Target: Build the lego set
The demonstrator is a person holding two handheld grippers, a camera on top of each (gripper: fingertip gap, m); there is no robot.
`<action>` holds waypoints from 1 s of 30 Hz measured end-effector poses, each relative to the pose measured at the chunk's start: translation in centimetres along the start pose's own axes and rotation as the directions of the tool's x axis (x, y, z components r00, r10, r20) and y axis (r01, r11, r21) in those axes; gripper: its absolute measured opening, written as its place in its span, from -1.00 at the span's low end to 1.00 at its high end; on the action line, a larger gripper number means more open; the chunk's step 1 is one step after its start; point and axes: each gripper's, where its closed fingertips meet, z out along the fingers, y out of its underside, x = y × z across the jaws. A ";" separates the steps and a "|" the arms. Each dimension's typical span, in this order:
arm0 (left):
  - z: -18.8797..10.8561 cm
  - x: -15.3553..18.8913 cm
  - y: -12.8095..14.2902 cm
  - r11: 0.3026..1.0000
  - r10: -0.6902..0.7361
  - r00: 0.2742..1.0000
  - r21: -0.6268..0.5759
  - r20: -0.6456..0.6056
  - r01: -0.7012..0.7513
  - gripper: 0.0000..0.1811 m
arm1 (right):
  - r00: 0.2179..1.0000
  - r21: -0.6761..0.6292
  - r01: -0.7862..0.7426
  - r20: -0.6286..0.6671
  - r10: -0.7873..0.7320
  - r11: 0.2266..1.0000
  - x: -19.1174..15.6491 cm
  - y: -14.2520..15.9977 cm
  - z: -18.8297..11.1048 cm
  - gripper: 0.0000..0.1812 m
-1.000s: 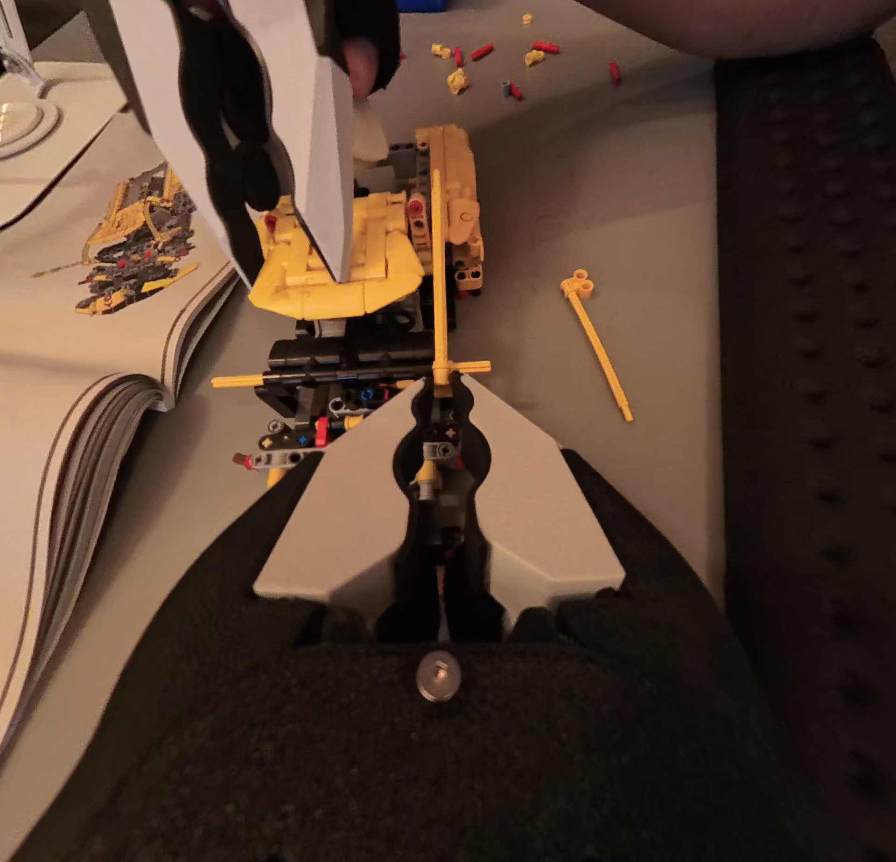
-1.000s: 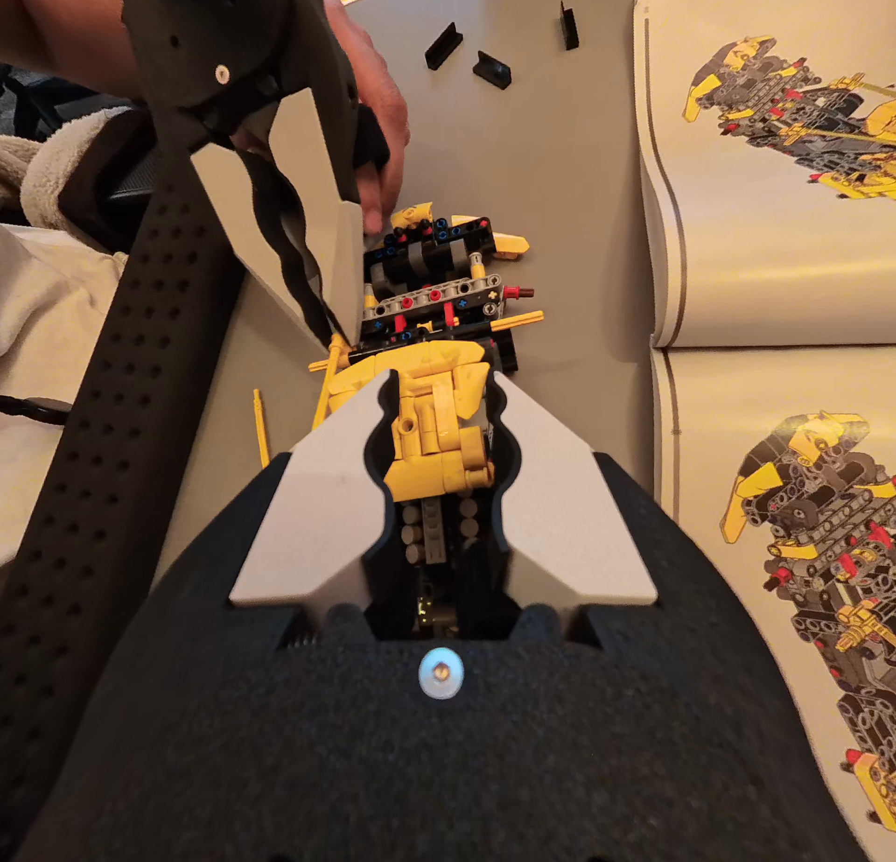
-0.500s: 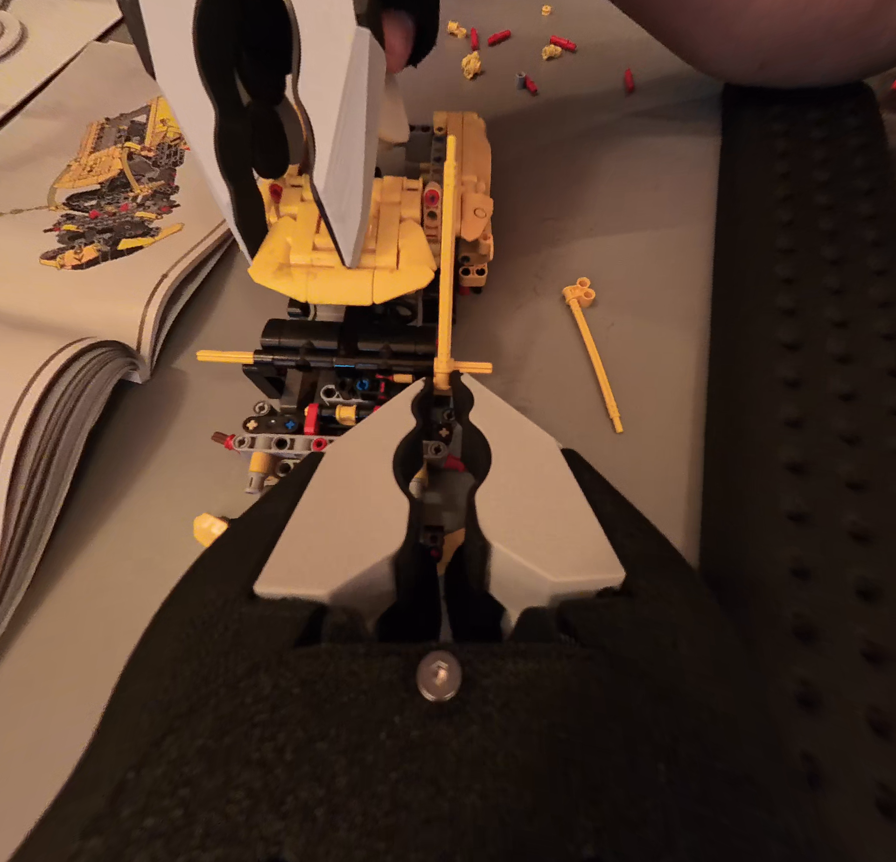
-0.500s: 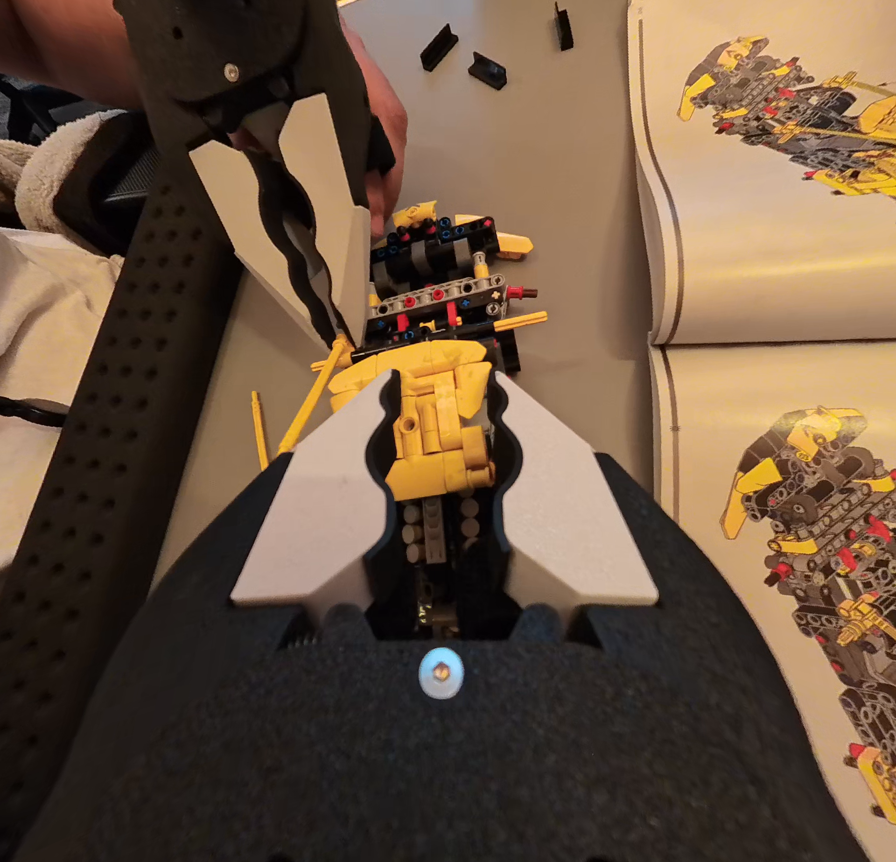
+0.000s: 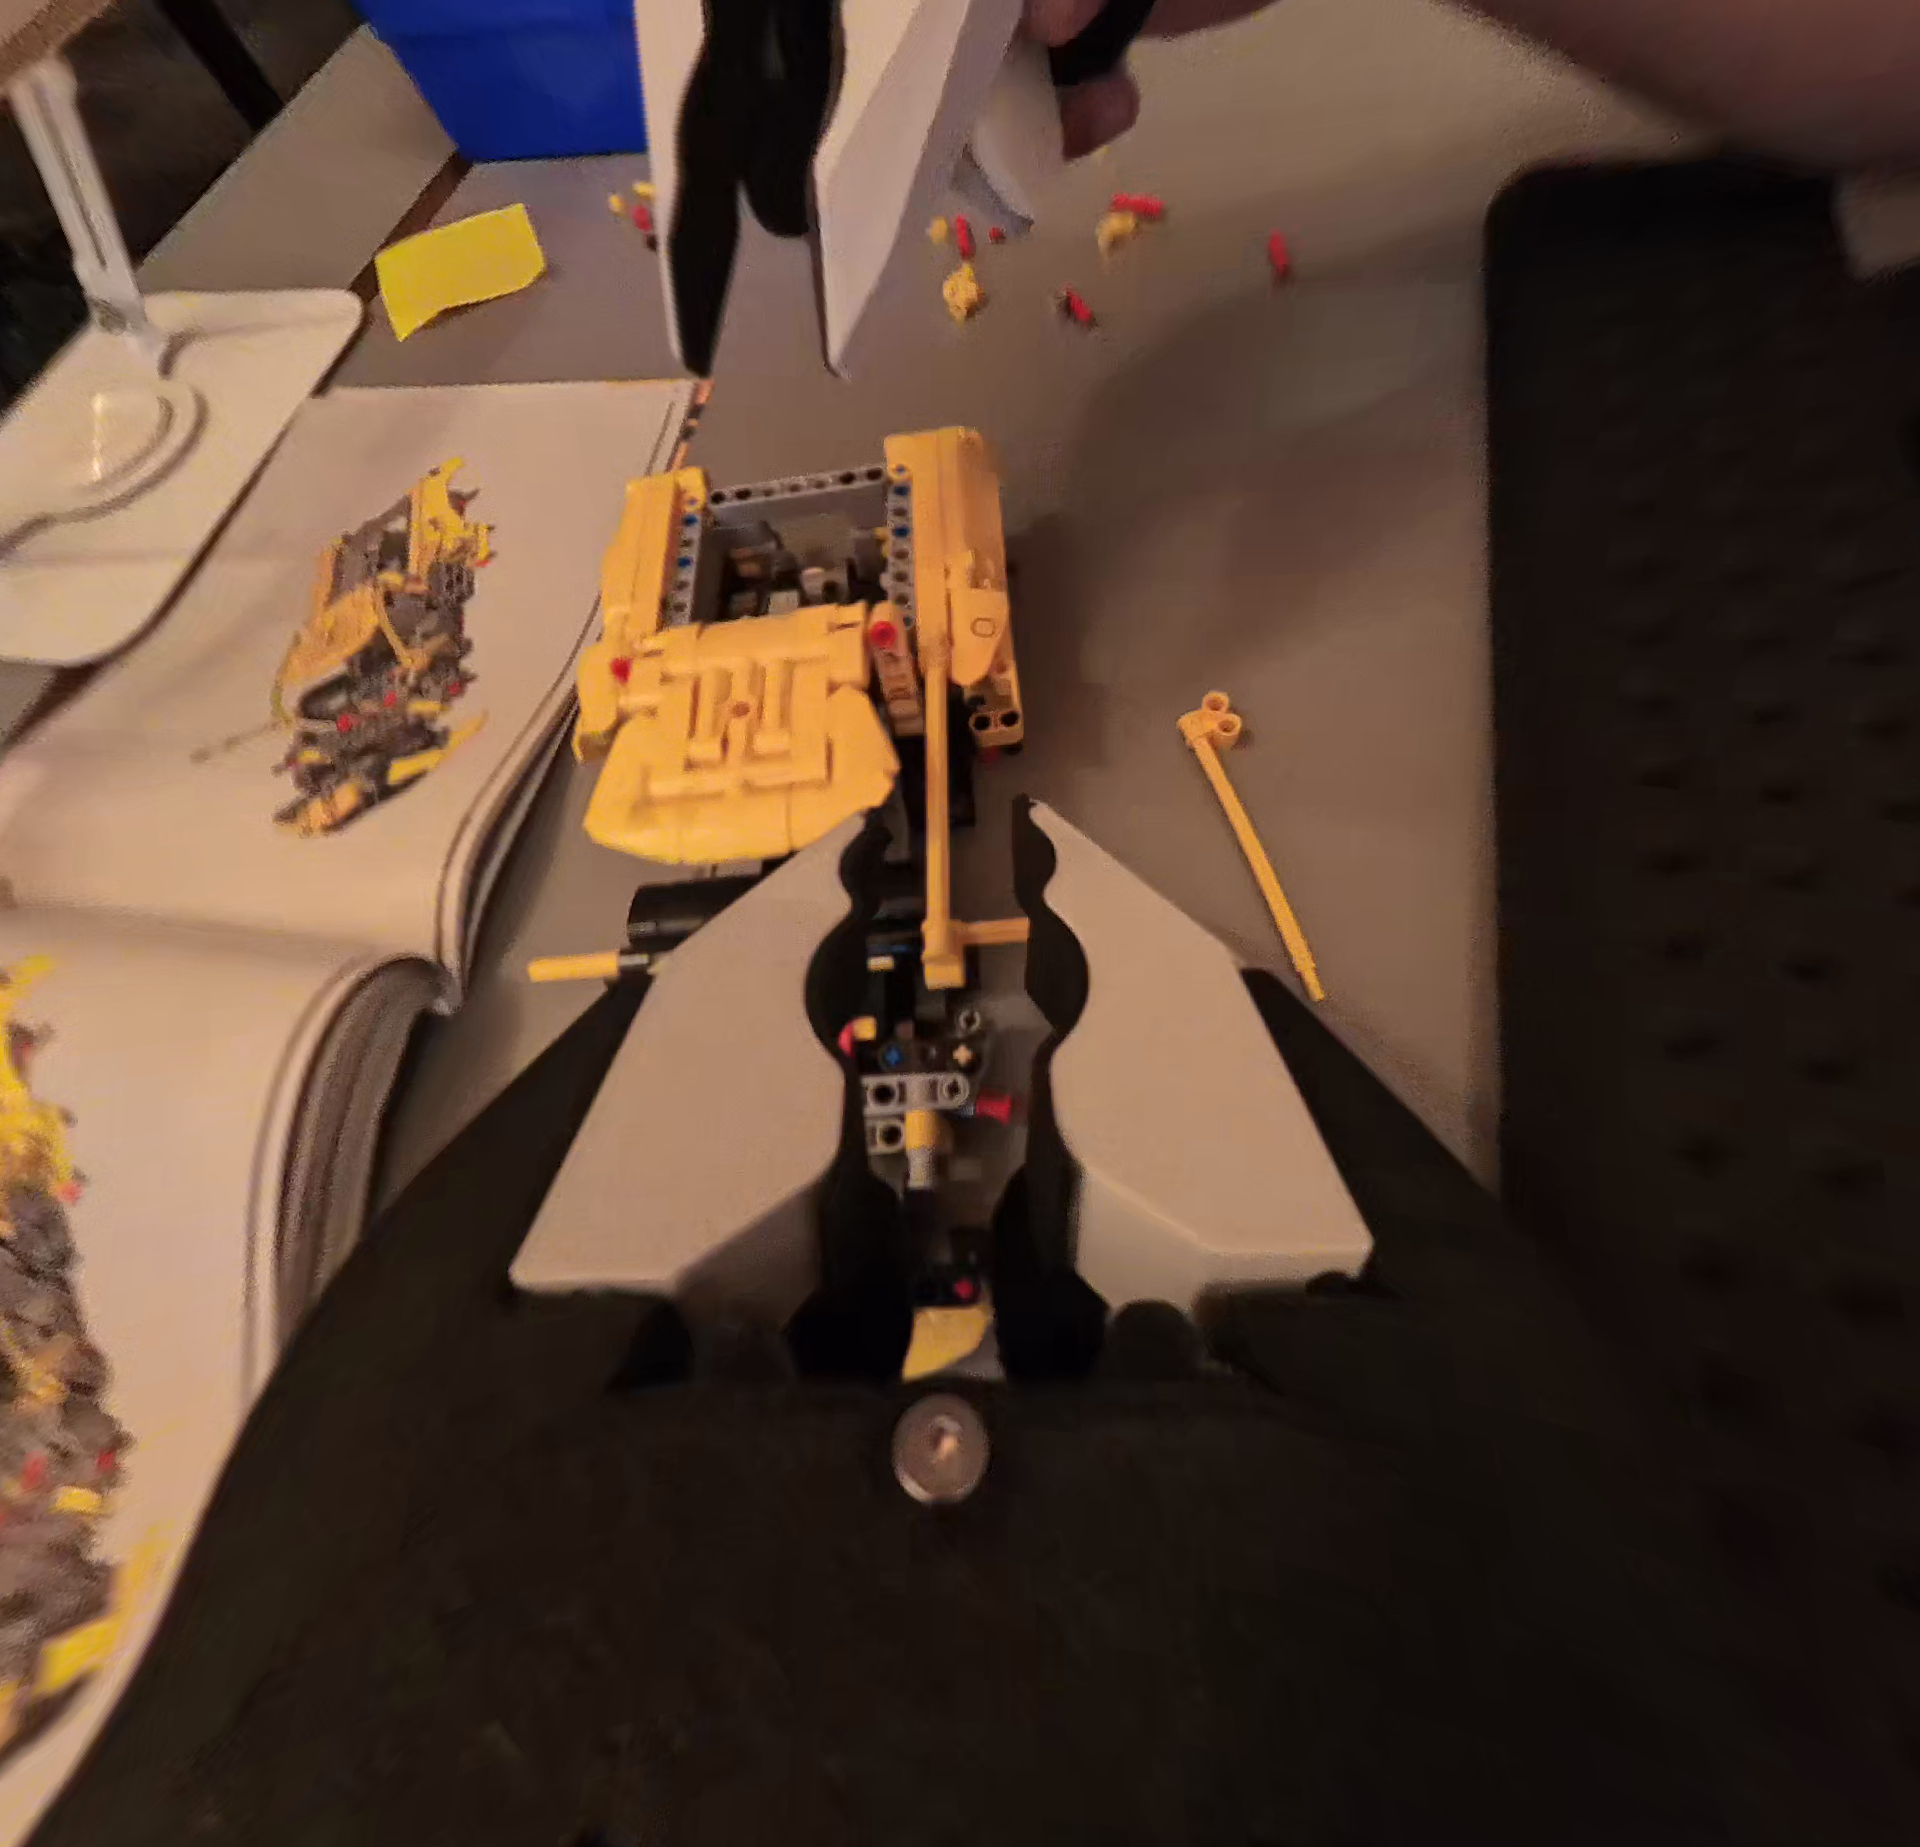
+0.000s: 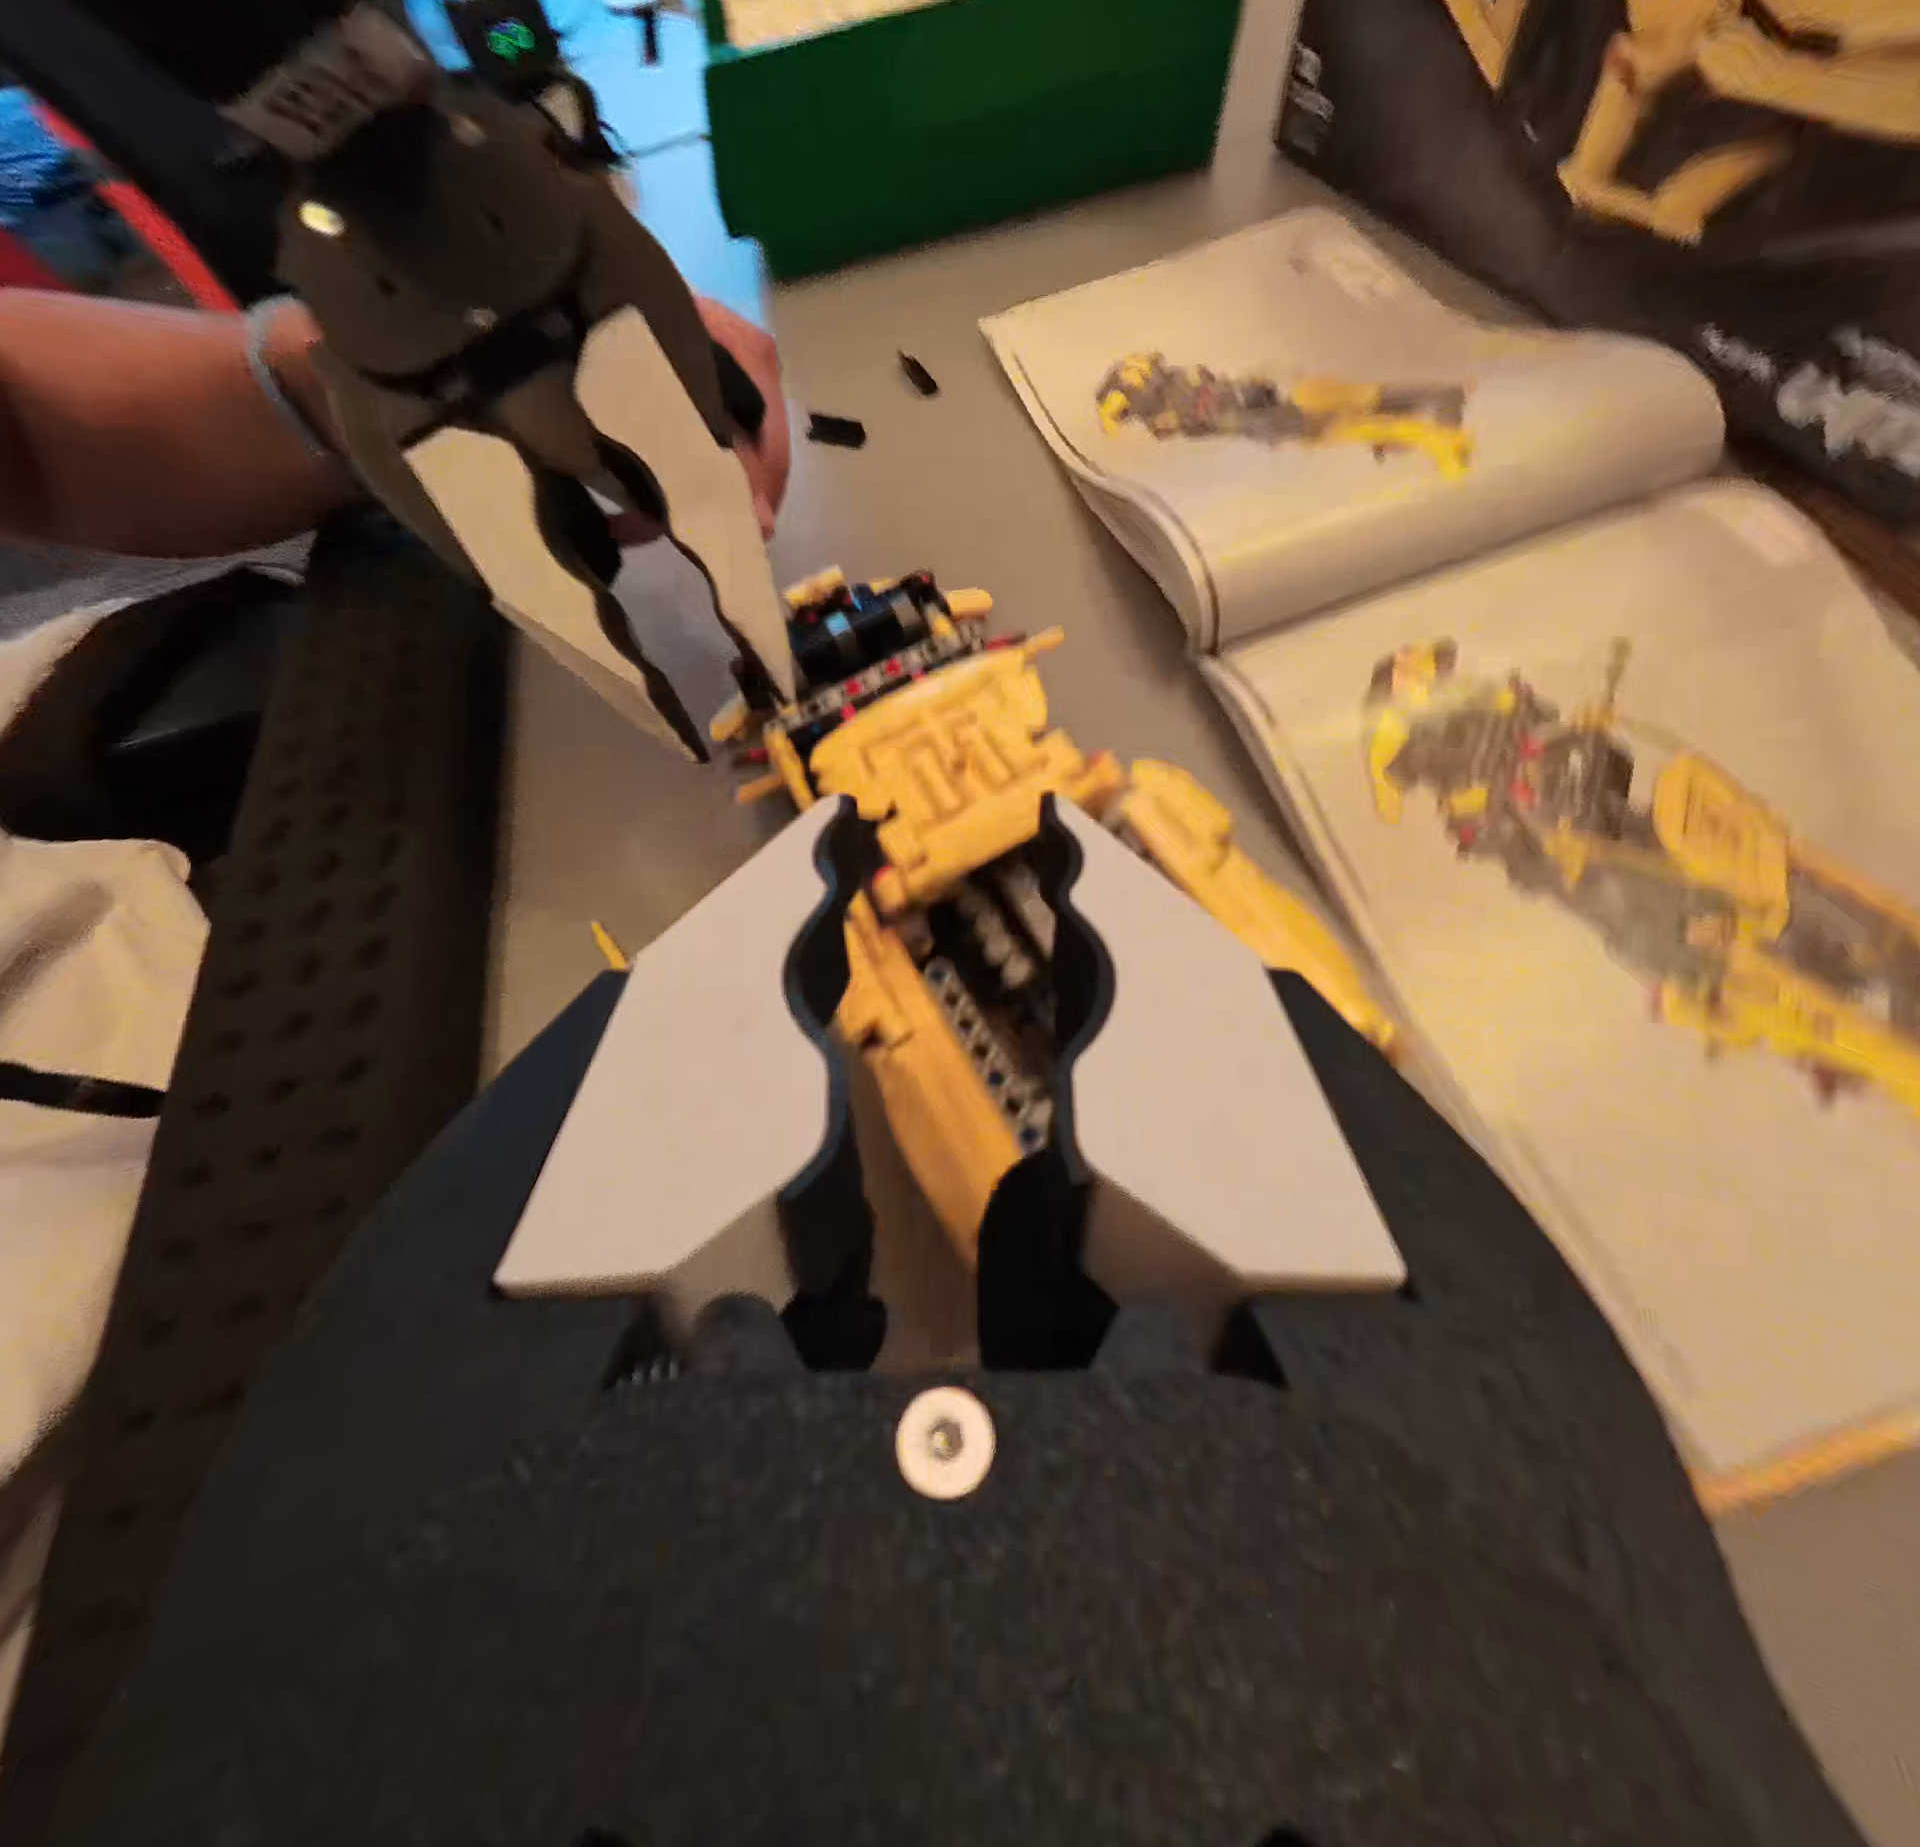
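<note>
Hand-held grippers, left and right, both released above studded yellow-black lego model

The setting was a hobby or office desk indoors. A grey surface carried an open instruction booklet, the set's box, a green bin, a blue bin and scattered loose pieces. A lamp base stood at one edge.

Two close, opposed wrist views, sharing the lego model.
</note>
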 end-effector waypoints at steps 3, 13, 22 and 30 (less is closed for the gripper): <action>0.9 -1.6 -0.6 0.984 0.164 0.975 -0.090 0.149 -0.151 -0.80 | 0.988 -0.003 -0.098 -0.119 0.097 0.995 -1.7 3.1 0.2 -0.68; 0.6 -1.7 2.0 0.995 -0.039 0.999 -0.096 -0.027 0.037 -0.52 | 0.940 0.002 -0.129 -0.318 0.123 0.992 -3.7 5.7 3.7 -0.52; 1.1 -0.2 1.5 0.998 -0.001 1.000 -0.057 0.029 0.002 -0.82 | 0.947 0.172 -0.252 -0.160 0.280 0.952 -5.1 3.7 3.5 -0.47; 1.3 -0.9 1.2 0.970 0.227 0.954 -0.132 0.193 -0.204 -0.92 | 0.953 0.207 -0.249 -0.123 0.277 0.946 -5.2 2.1 3.6 -0.42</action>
